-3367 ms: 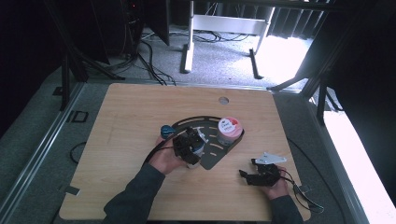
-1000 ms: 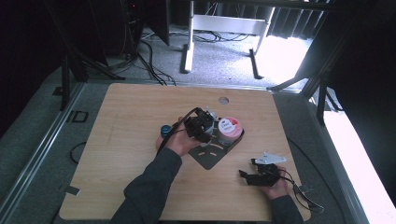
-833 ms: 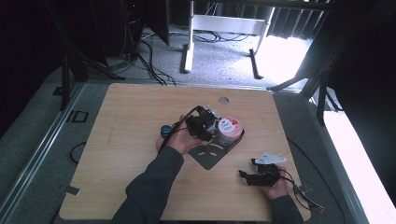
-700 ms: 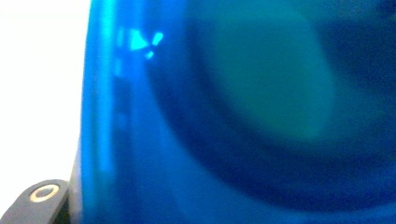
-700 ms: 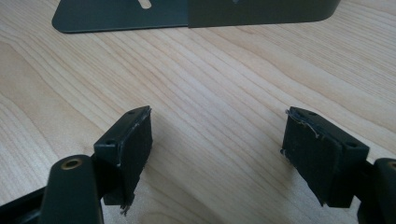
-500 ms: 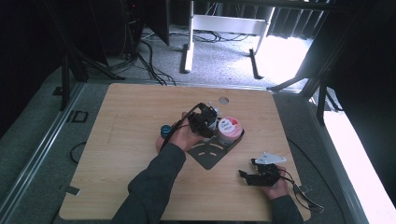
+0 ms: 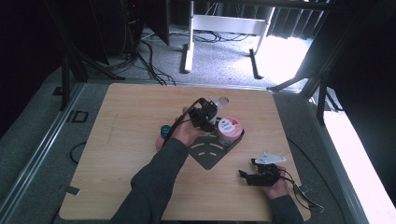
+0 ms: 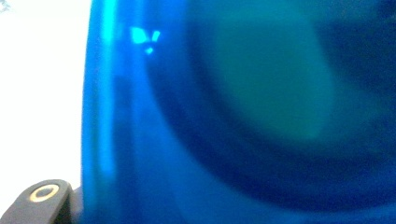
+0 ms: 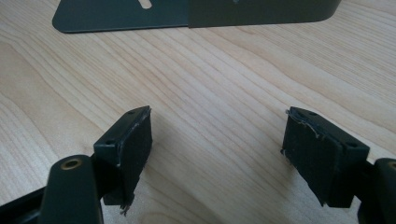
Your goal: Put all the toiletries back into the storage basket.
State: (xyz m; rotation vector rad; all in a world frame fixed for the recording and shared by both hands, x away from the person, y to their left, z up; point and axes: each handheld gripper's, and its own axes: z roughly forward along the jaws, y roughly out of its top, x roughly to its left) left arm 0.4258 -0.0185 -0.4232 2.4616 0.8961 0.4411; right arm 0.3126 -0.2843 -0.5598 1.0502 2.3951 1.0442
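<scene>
We see the left gripper (image 7: 205,116) raised over the middle of the wooden desk (image 7: 121,121), at the far edge of a dark metal bracket plate (image 7: 210,154) that lies flat there. In the left gripper view a translucent blue object (image 8: 243,121) sits right against the lens, blurred, with a darker ring and a paler green-blue centre; we cannot name it more closely than that. The tip of one black finger (image 8: 42,200) shows at the bottom left corner, hard against the blue surface. The fingers stand roughly half apart, and the blue object appears to be gripped between them.

Just beside this gripper, on its right in the high view, a pink tub with a white label on its lid (image 7: 229,130) stands upright on the bracket plate. A small round blue knob or cap (image 7: 165,131) lies on the desk just left of the person's left hand (image 7: 184,133), and a small round hole (image 7: 223,100) sits in the desk near its far edge.

The right gripper (image 7: 250,176) rests low at the near right of the desk, well apart from the bracket plate. Its fingers (image 9: 130,149) are spread wide with bare wood between them, holding nothing; the bracket plate's edge lies ahead of them in the right gripper view.
</scene>
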